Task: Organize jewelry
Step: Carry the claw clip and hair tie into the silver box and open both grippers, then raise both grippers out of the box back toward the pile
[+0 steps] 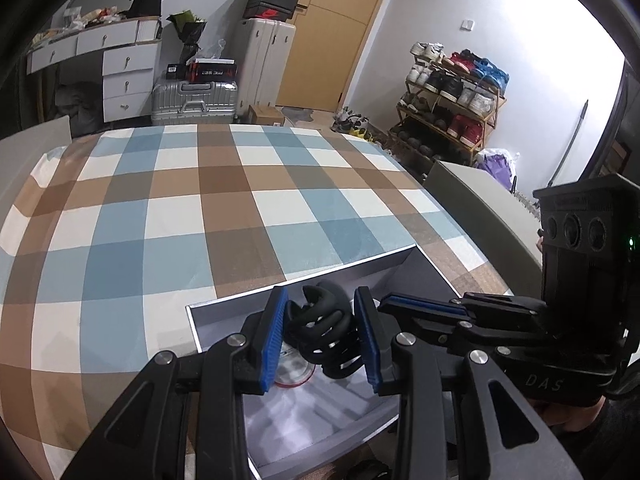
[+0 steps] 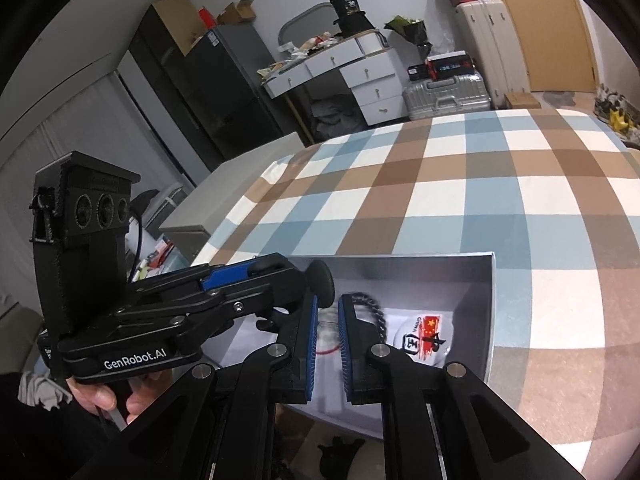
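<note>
Black rubbery coils, a springy bracelet-like bundle (image 1: 326,328), are seen in the left wrist view between the blue pads of the left hand-held gripper (image 1: 324,340). The pads sit at both sides of the bundle and seem to be pressed on it, so it is judged to be clamped, held over the open grey box (image 1: 296,280). The box rests on a checked cloth (image 1: 200,200) over the desk. Under the bundle a round badge w/ a red rim (image 1: 294,368) lies on the white lining. The right hand-held gripper (image 1: 420,306) is seen reaching in from the right side, its tip near the bundle; contact can't be told from this view.

In the right wrist view, the right hand-held gripper (image 2: 328,340) is shown w/ its pads nearly together, a narrow gap left, nothing clearly held. Ahead of it, inside the box (image 2: 490,304), a dark chain (image 2: 374,312) curves beside a flag-printed card (image 2: 428,336). The left hand-held gripper (image 2: 280,276) is seen at the box's left edge w/ black bundle parts at its tip.

Step in hand, as judged: placing the coil bundle into the box. Next, the bundle should be lowered onto a free part of the lining, away from chain & badge, then released by opening the left pads.
</note>
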`<move>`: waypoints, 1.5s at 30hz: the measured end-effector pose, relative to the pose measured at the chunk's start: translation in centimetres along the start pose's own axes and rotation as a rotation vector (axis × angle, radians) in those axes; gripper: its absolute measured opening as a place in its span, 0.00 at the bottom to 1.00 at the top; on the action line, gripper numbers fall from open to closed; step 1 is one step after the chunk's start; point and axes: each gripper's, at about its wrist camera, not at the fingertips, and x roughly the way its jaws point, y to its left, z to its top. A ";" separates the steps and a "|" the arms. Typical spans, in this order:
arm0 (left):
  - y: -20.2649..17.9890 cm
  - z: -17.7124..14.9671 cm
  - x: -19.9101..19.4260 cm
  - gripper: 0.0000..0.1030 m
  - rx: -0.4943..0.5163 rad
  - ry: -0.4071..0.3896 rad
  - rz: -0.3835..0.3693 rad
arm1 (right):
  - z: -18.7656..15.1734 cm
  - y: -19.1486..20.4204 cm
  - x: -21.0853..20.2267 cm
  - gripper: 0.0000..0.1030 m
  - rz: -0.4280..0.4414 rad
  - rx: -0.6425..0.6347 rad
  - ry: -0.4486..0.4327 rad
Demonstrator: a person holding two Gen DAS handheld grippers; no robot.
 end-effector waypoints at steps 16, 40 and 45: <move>0.4 -0.2 -4.0 0.72 -0.052 -0.106 0.100 | 0.2 2.0 -5.7 0.57 -0.053 -0.017 -0.161; -1.0 -4.3 -10.5 0.99 -0.061 -0.263 0.325 | -4.1 6.9 -11.4 0.97 -0.107 -0.112 -0.258; -0.9 -6.3 -11.4 0.99 -0.065 -0.245 0.346 | -6.6 7.1 -11.3 0.98 -0.132 -0.126 -0.208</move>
